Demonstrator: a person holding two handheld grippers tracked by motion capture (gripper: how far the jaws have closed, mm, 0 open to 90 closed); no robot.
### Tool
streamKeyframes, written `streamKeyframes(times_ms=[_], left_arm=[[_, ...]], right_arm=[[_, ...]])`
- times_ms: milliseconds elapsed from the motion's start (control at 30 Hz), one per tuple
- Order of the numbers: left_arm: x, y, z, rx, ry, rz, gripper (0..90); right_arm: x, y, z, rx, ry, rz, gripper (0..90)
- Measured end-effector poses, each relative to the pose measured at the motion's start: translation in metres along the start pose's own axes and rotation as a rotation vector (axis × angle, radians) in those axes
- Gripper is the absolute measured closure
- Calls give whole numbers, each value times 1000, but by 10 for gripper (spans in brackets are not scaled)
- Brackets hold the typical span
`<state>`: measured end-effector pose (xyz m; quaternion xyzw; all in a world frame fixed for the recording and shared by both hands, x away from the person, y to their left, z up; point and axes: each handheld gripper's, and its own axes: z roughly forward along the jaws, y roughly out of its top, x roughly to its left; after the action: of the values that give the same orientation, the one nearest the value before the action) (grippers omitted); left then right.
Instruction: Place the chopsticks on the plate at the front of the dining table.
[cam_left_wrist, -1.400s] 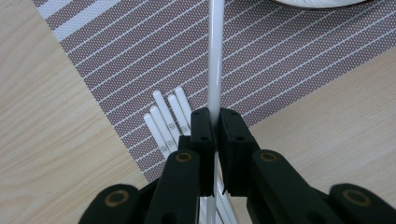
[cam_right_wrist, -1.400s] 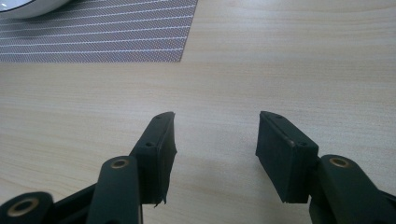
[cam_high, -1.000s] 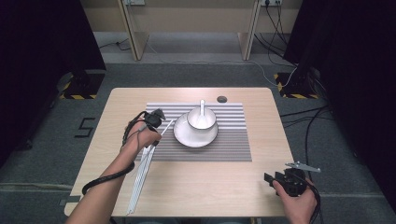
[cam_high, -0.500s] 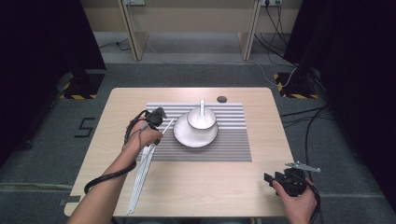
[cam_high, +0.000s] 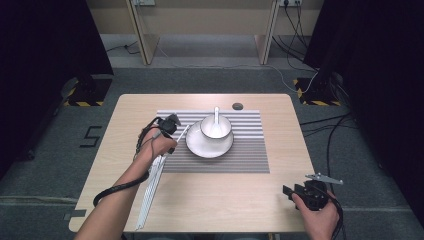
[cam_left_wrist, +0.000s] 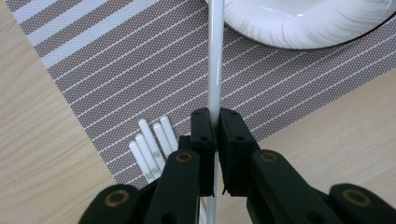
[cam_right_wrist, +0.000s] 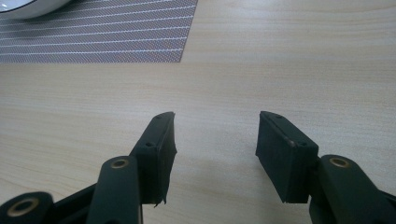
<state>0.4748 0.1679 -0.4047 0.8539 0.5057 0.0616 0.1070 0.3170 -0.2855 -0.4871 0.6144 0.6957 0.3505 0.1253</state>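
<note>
One white chopstick (cam_left_wrist: 215, 70) is clamped between the jaws of the left gripper (cam_left_wrist: 215, 126), its far end at the rim of the plate (cam_left_wrist: 303, 23) on the mat (cam_left_wrist: 116, 70) — probably for placing it there. Four more sticks (cam_left_wrist: 152, 144) lie beside, seen close in the left gripper view. Right gripper (cam_right_wrist: 215, 140) rests wide open, empty, over bare table (cam_right_wrist: 280, 56).

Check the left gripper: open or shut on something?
Shut. In the left gripper view, the left gripper has its jaws clamped on a white chopstick that runs up toward the plate, over the striped placemat.
</note>
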Motion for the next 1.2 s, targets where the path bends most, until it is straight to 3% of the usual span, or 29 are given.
streamKeyframes(times_ms=[833,1200], left_arm=[[1,10,10,-36,-29,-73,848],[0,15,13,-79,-55,-101,848]], right_arm=[[0,0,0,2,2,3,472],[0,0,0,-1,2,3,472]])
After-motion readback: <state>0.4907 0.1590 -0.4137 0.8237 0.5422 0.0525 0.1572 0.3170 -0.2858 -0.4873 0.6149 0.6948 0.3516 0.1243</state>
